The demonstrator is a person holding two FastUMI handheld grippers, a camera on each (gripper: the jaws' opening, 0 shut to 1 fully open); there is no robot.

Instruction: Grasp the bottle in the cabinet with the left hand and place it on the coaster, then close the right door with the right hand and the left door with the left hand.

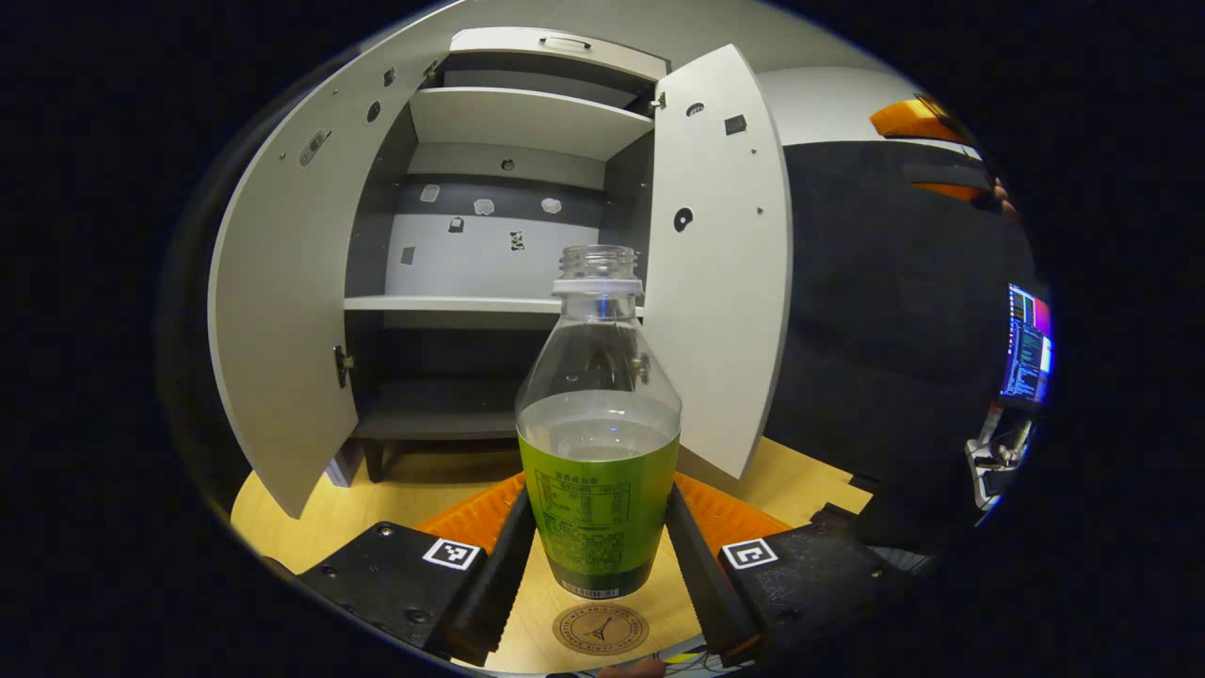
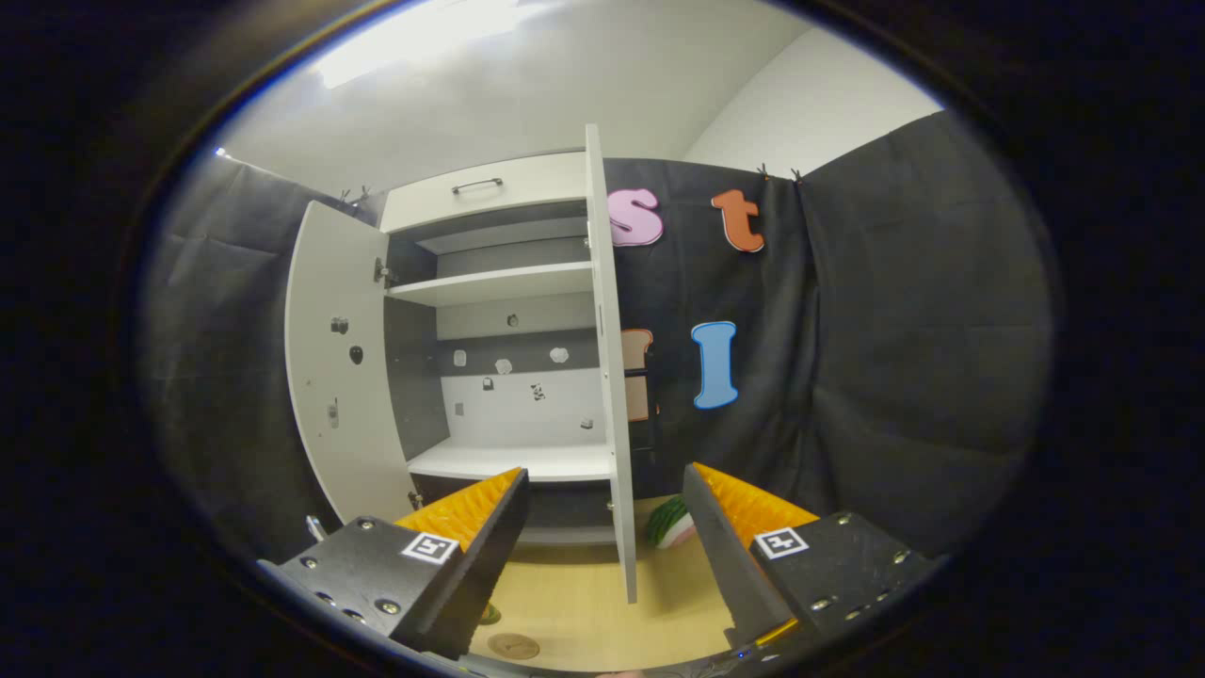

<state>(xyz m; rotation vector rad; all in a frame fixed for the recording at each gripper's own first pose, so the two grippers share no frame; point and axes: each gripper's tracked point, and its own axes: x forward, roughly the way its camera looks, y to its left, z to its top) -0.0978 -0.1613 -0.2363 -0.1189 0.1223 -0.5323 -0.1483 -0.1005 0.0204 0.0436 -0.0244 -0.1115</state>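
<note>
Up close, bottle [image 1: 598, 452] above coaster [image 1: 600, 628]

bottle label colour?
Green, with a dark band at the bottom, on the clear uncapped plastic bottle. Shows best in the left gripper view.

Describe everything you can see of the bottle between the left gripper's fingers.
The clear plastic bottle with a green label stands upright between the left gripper fingers, which flank its lower label on both sides. It is uncapped, threaded neck open, with a white collar ring, and about half full of clear liquid. Its base appears just behind the round brown coaster on the wooden tabletop; contact is unclear.
</note>
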